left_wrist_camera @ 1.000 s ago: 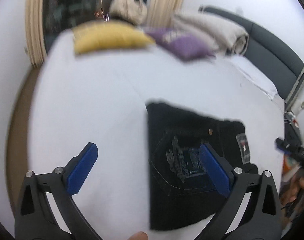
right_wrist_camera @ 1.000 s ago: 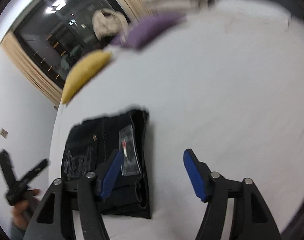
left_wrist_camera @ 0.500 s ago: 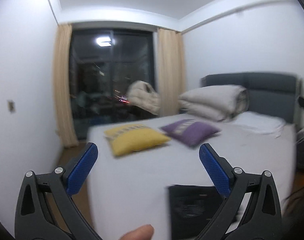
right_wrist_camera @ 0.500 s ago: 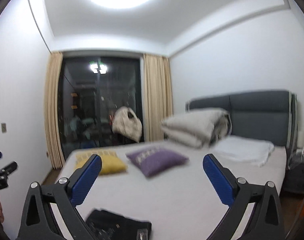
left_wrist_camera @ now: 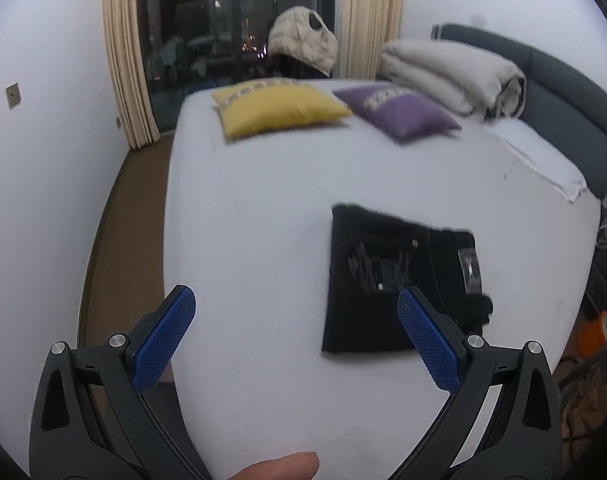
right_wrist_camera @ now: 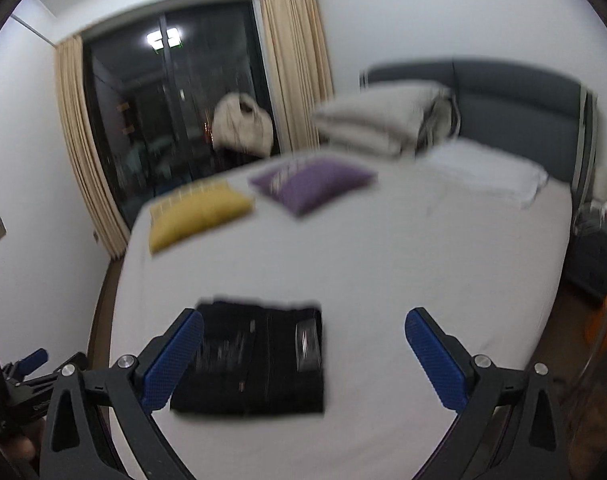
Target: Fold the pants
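The black pants (left_wrist_camera: 395,276) lie folded into a compact rectangle on the white bed (left_wrist_camera: 263,216), with a label on the right side. They also show in the right wrist view (right_wrist_camera: 263,356). My left gripper (left_wrist_camera: 295,316) is open and empty, held above the bed to the near left of the pants. My right gripper (right_wrist_camera: 303,336) is open and empty, held above the near edge of the pants. The left gripper (right_wrist_camera: 27,364) shows at the far left of the right wrist view.
A yellow cushion (left_wrist_camera: 275,106) and a purple cushion (left_wrist_camera: 399,110) lie at the far side of the bed. A folded beige duvet (left_wrist_camera: 451,74) sits by the grey headboard (left_wrist_camera: 563,92). A nightstand (right_wrist_camera: 595,256) stands at the right. Brown floor (left_wrist_camera: 123,216) runs along the left bed edge.
Both grippers swung up to face the room half a second ago and have tilted back down toward the bed. The folded pants have not moved. Both grippers stayed open.
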{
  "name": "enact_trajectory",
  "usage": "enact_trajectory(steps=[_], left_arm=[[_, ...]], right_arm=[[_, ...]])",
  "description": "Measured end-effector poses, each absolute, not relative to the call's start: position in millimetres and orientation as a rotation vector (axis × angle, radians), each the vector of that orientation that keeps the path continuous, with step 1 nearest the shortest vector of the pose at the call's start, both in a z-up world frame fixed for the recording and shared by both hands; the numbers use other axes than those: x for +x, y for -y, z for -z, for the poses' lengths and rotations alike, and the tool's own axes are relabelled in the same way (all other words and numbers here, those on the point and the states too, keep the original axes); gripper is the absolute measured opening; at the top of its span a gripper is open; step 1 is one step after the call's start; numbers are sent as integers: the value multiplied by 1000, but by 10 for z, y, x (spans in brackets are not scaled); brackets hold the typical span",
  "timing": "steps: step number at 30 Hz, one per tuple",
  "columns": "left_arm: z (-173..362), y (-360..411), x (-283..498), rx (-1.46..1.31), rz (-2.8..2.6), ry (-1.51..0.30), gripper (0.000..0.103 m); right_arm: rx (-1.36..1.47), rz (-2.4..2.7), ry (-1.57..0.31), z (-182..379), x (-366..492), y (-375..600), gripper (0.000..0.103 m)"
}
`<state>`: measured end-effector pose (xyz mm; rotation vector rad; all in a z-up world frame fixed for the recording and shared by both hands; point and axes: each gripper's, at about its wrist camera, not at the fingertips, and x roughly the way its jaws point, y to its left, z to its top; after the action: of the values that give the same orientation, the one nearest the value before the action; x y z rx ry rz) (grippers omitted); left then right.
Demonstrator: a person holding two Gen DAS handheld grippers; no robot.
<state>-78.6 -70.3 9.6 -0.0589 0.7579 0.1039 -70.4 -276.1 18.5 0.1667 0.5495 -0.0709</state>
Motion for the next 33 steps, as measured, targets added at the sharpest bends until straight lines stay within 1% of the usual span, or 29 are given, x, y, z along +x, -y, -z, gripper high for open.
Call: enact_trajectory(steps=[4, 6, 9, 12, 33], left_arm=[[43, 840, -751, -41, -72, -790, 103], [109, 922, -655, -37, -51, -805, 103], [388, 1080, -356, -32, -38, -823, 103], [465, 1135, -251, -28, -32, -828, 103], [479, 1087, -214, -42, -37, -847, 103]], right_arm=[[136, 53, -583, -42, -618, 2657, 103], [124, 49, -588, -32, -618, 2613, 103], [107, 46, -600, -5, -622, 2554, 103], [97, 48, -610, 7, -616, 2525, 103], [78, 27, -667, 117, -578, 2445, 103]])
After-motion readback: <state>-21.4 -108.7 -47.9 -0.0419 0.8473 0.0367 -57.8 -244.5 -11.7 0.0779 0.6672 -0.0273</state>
